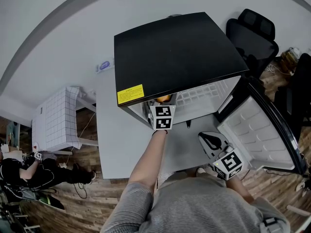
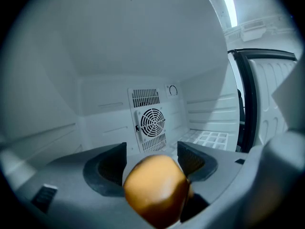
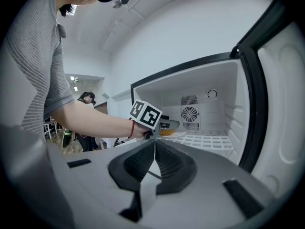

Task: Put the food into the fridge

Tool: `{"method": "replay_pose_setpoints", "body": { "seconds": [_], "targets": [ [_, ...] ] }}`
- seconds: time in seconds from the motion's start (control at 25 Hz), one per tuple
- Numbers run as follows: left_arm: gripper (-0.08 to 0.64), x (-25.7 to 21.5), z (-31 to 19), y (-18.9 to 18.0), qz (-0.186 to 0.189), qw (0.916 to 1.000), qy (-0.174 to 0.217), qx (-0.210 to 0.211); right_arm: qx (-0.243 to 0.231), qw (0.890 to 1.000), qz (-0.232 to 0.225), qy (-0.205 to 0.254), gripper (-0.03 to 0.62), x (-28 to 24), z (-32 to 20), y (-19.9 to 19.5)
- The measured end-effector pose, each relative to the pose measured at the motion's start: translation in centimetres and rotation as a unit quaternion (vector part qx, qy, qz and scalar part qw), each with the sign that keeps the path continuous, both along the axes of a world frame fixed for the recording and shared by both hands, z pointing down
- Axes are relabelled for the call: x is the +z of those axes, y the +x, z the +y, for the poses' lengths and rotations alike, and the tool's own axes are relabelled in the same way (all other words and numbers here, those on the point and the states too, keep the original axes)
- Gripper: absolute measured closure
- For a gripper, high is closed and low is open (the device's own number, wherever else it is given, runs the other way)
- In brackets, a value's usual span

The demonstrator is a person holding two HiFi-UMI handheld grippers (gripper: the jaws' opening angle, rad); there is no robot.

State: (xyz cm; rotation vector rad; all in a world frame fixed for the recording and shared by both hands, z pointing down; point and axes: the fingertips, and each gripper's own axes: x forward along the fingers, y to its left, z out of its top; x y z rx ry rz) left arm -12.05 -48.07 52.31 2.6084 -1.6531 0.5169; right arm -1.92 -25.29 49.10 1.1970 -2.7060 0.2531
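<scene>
A black mini fridge [image 1: 175,52] stands on a white table [image 1: 114,144] with its door [image 1: 265,130] swung open to the right. My left gripper [image 2: 151,160] reaches into the white fridge interior, shut on a round orange-brown piece of food [image 2: 155,190]. The head view shows that food [image 1: 164,99] just inside the opening, beyond the left gripper [image 1: 163,106]. In the right gripper view the food [image 3: 167,131] hangs just above the wire shelf [image 3: 209,140]. My right gripper [image 3: 155,151] is shut and empty, held outside the fridge [image 1: 208,139] in front of the door.
A round fan grille [image 2: 152,121] sits on the fridge's back wall. A black office chair [image 1: 252,33] stands behind the fridge at the right. A white tiled cabinet [image 1: 56,118] is left of the table, and a person [image 1: 29,169] sits on the floor beyond it.
</scene>
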Motion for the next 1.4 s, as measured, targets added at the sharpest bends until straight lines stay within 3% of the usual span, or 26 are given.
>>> {"method": "replay_pose_setpoints", "body": {
  "seconds": [0.56, 1.0, 1.4],
  "targets": [
    [0.236, 0.4, -1.3, 0.3, -0.028, 0.9996, 0.002, 0.004, 0.005, 1.0, 0.0, 0.003, 0.578, -0.2, 0.4, 0.6],
    [0.224, -0.8, 0.8, 0.5, -0.048, 0.9982, 0.035, 0.008, 0.001, 1.0, -0.004, 0.004, 0.578, -0.3, 0.7, 0.6],
    [0.224, -1.8, 2.2, -0.2, -0.035, 0.9984, 0.043, -0.005, -0.011, 1.0, -0.006, 0.006, 0.578, -0.4, 1.2, 0.1]
  ]
}}
